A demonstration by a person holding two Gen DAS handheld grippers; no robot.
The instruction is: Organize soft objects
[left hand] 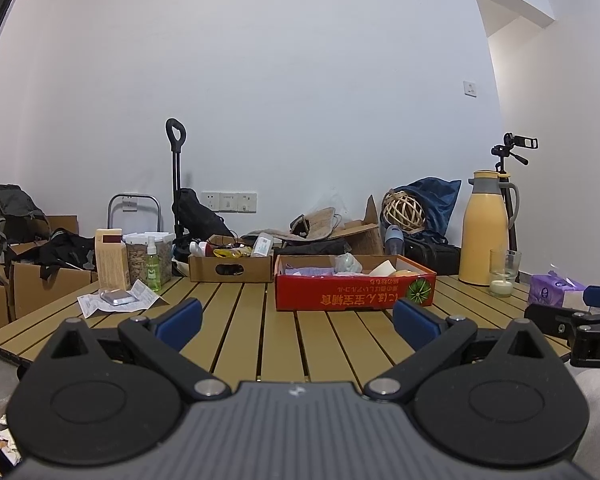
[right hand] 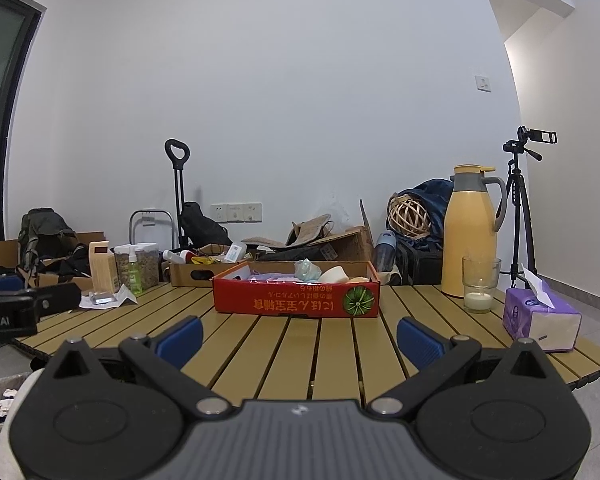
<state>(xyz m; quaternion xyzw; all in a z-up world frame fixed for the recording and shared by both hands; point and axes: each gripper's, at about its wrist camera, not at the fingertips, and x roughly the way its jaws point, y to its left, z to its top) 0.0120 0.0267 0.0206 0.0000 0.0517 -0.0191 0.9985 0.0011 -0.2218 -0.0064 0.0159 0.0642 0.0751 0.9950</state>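
Red box [right hand: 296, 300] contents half hidden by wall, tissue pack [left hand: 556, 290] partly cut off

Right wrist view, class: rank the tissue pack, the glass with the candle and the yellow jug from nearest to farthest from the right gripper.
1. Tissue pack: nearest to the right gripper, at the table's right edge.
2. Glass with the candle: farther back, left of the pack.
3. Yellow jug: farthest, just behind the glass at the table's far edge.
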